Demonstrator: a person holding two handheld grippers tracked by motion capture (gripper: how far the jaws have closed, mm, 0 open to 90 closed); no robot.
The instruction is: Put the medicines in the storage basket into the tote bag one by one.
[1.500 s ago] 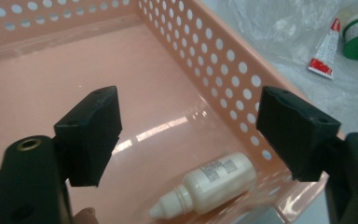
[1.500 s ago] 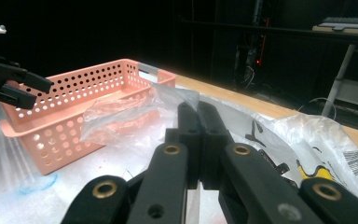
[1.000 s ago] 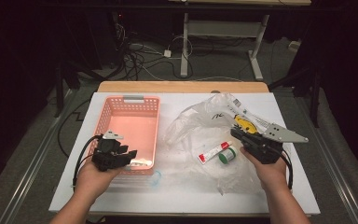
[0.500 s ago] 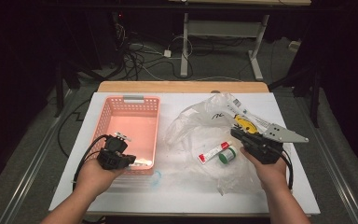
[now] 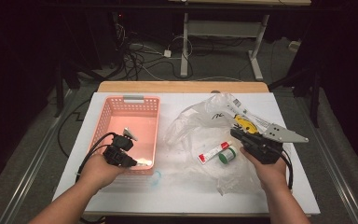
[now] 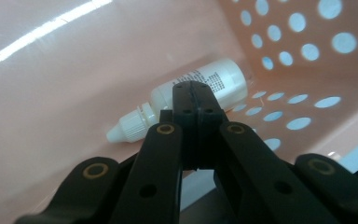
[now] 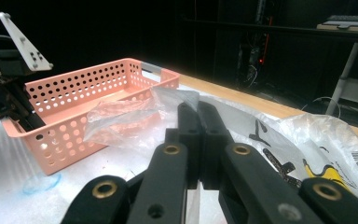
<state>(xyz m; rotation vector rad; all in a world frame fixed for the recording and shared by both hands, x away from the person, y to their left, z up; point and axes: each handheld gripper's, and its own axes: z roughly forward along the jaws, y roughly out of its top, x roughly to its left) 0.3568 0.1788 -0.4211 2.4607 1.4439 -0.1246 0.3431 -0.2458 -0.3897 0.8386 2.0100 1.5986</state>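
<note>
A white dropper bottle (image 6: 200,88) lies on its side on the floor of the pink basket (image 5: 131,105), in its near right corner (image 5: 143,162). My left gripper (image 5: 131,162) reaches over the basket's near rim, and its tips (image 6: 189,87) hover just in front of the bottle, shut with nothing between them. My right gripper (image 5: 235,134) rests on the crumpled clear plastic bag (image 5: 191,128), shut and empty (image 7: 198,108). A red-and-white tube (image 5: 213,152) and a green-capped round item (image 5: 226,156) lie on the bag just left of it.
A yellow item (image 5: 244,124) sits inside the bag under printed labels. A small bluish ring (image 5: 155,178) lies on the white table (image 5: 121,196) in front of the basket. The basket's perforated wall (image 7: 70,135) stands left of the bag. Cables and desk legs lie beyond the table.
My left hand has shifted a little to the right along the basket's near edge, toward the bottle. The right hand and the items on the bag have stayed put.
</note>
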